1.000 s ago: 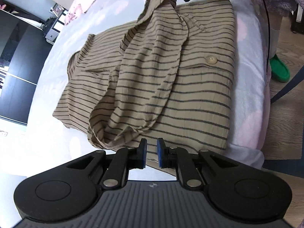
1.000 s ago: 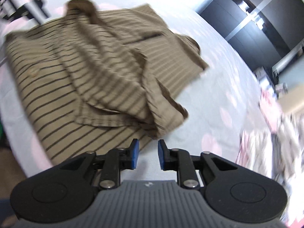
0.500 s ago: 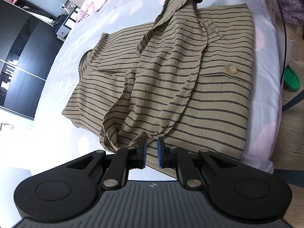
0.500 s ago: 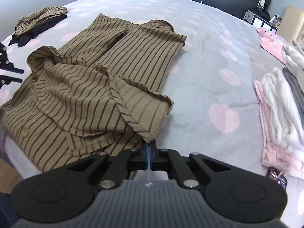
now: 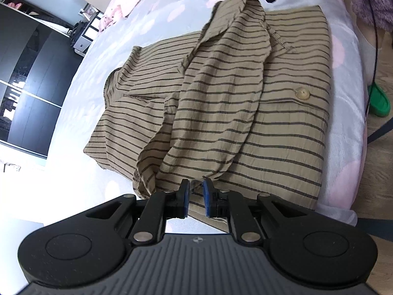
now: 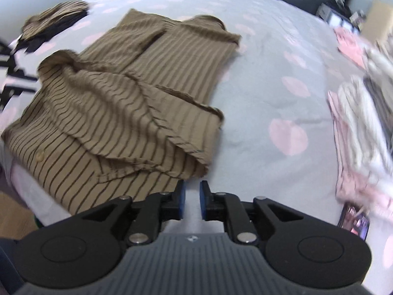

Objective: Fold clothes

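A tan shirt with dark stripes [image 5: 289,142] lies flat on the grey, pink-dotted bed sheet [image 6: 270,73]. One sleeve [image 5: 221,86] is laid loosely over its body, near a pale button [image 5: 302,94]. My left gripper [image 5: 196,194] is low over the shirt's near edge, its fingers a narrow gap apart at the sleeve's lower fold. In the right wrist view the shirt [image 6: 73,127] lies ahead and to the left. My right gripper [image 6: 192,199] is open just short of the sleeve's hem corner [image 6: 196,162], with only sheet showing between its fingers.
Pink and white clothes [image 6: 363,127] are piled at the right, with a phone [image 6: 353,218] beside them. A folded striped and black garment [image 6: 54,22] lies at the back left. The bed edge drops to wooden floor with a green slipper [image 5: 379,100]. A dark wardrobe [image 5: 24,86] stands beyond.
My right gripper, shut on the sleeve's hem half a second ago, has opened and pulled back; the hem lies on the shirt. My left gripper has moved forward over the shirt's edge.
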The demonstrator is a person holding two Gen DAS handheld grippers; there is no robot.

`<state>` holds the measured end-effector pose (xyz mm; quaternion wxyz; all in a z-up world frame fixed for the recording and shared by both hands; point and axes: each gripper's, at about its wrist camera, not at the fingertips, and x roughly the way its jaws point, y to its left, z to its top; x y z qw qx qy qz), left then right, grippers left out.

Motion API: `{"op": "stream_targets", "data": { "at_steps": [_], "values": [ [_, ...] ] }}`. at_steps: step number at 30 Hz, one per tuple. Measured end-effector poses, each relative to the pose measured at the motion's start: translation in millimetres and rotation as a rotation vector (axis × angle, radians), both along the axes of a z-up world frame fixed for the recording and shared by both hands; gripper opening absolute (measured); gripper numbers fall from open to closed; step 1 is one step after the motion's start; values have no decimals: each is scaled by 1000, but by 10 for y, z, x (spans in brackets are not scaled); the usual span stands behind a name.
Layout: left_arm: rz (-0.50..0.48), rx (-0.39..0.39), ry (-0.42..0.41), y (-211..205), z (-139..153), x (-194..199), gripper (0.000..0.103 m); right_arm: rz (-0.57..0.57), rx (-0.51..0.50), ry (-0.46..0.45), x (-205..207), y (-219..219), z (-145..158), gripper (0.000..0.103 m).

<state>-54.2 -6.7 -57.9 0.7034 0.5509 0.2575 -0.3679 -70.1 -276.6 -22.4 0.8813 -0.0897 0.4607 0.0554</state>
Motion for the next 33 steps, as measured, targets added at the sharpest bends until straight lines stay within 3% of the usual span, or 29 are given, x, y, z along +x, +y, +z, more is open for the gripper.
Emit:
{"op": "stream_targets", "data": {
  "at_steps": [2,5,7,12,16,21,22,23,24,25,28,33],
  "values": [
    [2,-29,5,7,38,6,10,32,-55,-46,-42,72,51,27],
    [-16,-70,23,-8,87,-2,13,105,-103,-129,-83,213,121,27],
    [-55,-73,43,-41,84,-37,24,194,-107,-166,-107,331,139,27],
    [-132,-7,18,-117,-68,-132,27,430,-227,-172,-165,749,-51,25],
    [-178,29,14,-173,-221,-152,27,553,-316,-169,-157,974,-236,25],
    [-158,38,24,-155,-228,-111,26,653,-400,-169,-140,1169,-401,25],
    [-154,40,25,-152,-230,-103,26,654,-394,-171,-126,1182,-399,21],
    [-150,42,27,-148,-231,-95,24,656,-388,-173,-111,1194,-397,10],
    [-146,44,29,-144,-233,-87,14,657,-382,-175,-96,1206,-394,5],
    [-142,46,31,-141,-234,-79,7,653,-369,-177,-87,1216,-375,4],
    [-130,51,36,-130,-239,-54,0,644,-327,-191,-78,1236,-295,2],
    [-96,65,54,-29,-254,-32,0,646,-257,-204,-82,1278,-199,2]
  ]
}}
